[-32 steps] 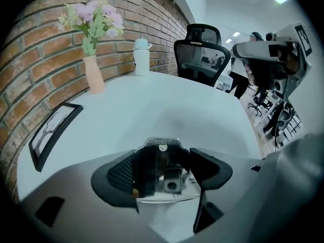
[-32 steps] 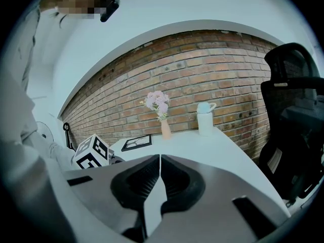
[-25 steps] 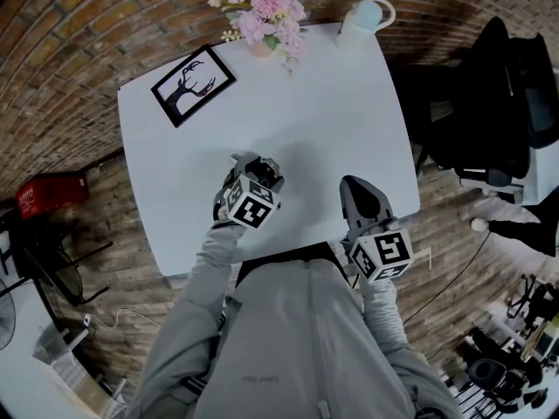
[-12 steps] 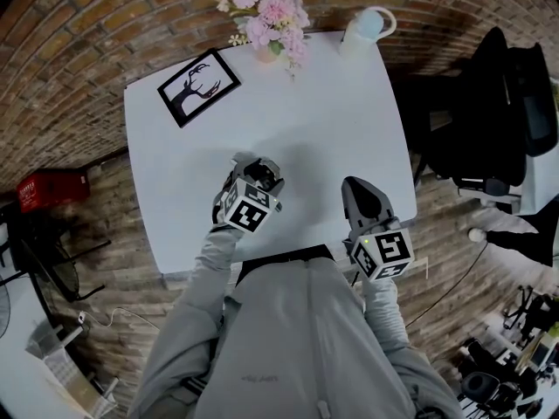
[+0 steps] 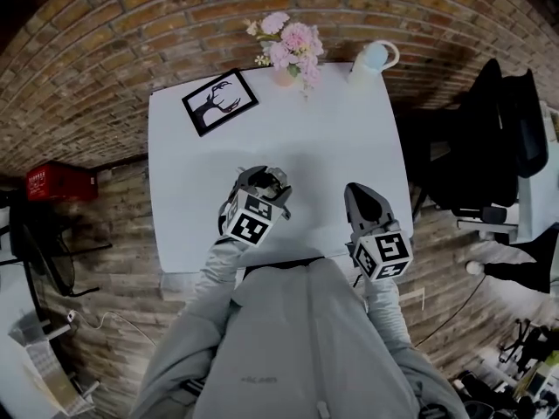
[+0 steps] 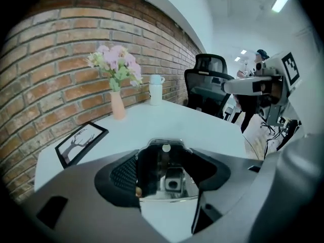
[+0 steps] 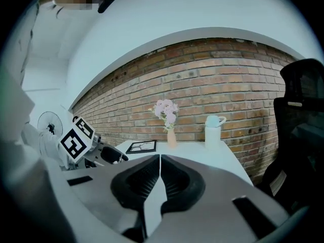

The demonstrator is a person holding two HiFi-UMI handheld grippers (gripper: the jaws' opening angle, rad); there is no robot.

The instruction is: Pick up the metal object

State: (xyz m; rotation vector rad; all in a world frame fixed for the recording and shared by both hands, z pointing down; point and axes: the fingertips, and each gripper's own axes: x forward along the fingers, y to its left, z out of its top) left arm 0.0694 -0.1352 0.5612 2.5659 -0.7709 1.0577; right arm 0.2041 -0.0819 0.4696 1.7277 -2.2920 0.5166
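Observation:
A shiny metal object (image 6: 164, 168) with a mirror face sits between the two dark pads of my left gripper (image 5: 265, 179), which is shut on it with the jaws standing wide. In the head view that gripper hovers over the near middle of the white table (image 5: 349, 138). My right gripper (image 5: 357, 190) is shut with nothing in it, its jaws meeting along one seam in the right gripper view (image 7: 160, 158). It is near the table's front right edge, apart from the left one.
At the table's far side stand a framed deer picture (image 5: 220, 101), a vase of pink flowers (image 5: 290, 46) and a white lidded jug (image 5: 371, 59). A black office chair (image 5: 489, 138) is right of the table. A red crate (image 5: 48, 182) lies on the left.
The head view has shifted, so the table sits lower and further right in the picture. Both grippers stay about where they were, the left still closed on the metal object.

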